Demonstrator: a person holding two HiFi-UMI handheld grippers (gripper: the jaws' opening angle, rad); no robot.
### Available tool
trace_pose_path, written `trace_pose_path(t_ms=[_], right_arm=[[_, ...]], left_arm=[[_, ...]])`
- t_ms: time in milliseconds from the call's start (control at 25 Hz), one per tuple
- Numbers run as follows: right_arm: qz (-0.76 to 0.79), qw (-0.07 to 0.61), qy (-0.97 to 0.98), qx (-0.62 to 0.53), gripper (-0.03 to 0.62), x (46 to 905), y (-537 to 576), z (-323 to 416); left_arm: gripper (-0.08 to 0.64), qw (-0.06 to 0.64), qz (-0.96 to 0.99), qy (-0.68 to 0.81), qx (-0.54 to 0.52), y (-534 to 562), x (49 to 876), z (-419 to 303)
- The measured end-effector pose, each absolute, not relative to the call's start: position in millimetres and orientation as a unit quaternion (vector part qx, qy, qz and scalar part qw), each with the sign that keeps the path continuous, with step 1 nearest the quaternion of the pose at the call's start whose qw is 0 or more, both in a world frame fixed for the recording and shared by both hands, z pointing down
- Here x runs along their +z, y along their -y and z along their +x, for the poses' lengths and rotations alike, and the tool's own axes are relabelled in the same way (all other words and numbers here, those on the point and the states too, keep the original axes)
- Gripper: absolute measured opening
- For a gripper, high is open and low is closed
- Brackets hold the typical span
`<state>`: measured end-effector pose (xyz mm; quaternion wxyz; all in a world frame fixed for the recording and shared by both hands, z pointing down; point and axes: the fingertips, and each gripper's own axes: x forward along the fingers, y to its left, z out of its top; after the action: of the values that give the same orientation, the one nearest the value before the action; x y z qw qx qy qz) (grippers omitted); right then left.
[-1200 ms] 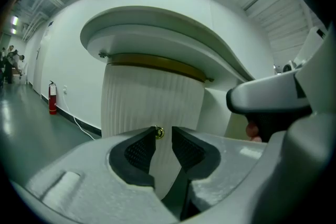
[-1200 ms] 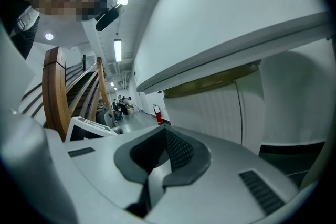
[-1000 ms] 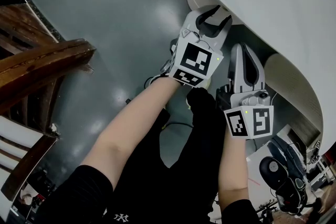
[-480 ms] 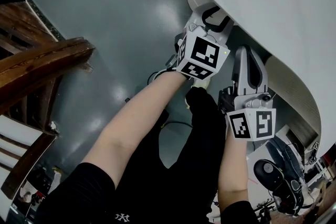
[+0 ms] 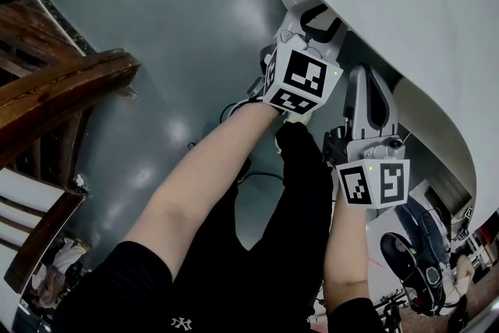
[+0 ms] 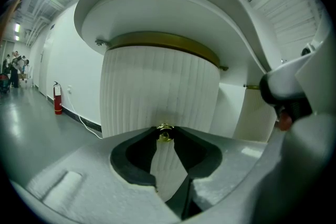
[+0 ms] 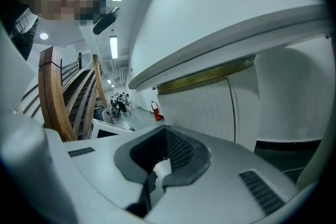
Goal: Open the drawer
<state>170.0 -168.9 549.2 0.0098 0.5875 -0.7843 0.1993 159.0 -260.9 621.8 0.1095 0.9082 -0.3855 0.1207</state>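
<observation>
Plainly, little here can be read: the cube (image 5: 304, 78) on each gripper carries only black-and-white square markers, and the small white logo (image 5: 181, 321) on the black trousers (image 5: 265, 246) is an interlocked monogram, too small to spell out with certainty. The red extinguisher (image 6: 57, 99) by the far wall shows no legible label.

Against a second ago, the left gripper (image 5: 323, 19) has pushed further in under the edge of the white table (image 5: 405, 4). Its jaws stood wide and fully in sight then; now they are partly tucked beneath the top and have just been closing. The right gripper (image 5: 365, 78) has hardly shifted.

The drawer (image 6: 157, 86) is the curved, ribbed white front under the tabletop, capped by a brass strip (image 6: 163, 42). It stands straight ahead of the left gripper and looks closed. Its small brass knob (image 6: 165, 132) sits right between the left jaw tips, which meet it on both sides, so the left gripper is clamped on the knob. The ribbed front shows through the gap lower down between the jaws.

The right gripper hangs just beside the left, at its right, pointing at the same table from a little further back. Its jaws are pressed together with nothing between them. A wooden chair (image 5: 62, 90) stands well apart at the left.
</observation>
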Motion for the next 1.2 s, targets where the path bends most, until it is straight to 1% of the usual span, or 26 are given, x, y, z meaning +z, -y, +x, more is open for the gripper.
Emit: trace_pose_path(t_ms=[480,1200], right_arm=[[0.591,0.012,0.778,0.213,0.014,547.4,155.2,172.9],[0.583,0.023,0.777,0.235,0.014,538.3,112.3,132.4]], left_arm=[[0.107,0.114,0.905,0.39,0.123,244.4,625.4,150.3],[0.107,0.126,0.908,0.369,0.154,179.3,630.1,104.7]])
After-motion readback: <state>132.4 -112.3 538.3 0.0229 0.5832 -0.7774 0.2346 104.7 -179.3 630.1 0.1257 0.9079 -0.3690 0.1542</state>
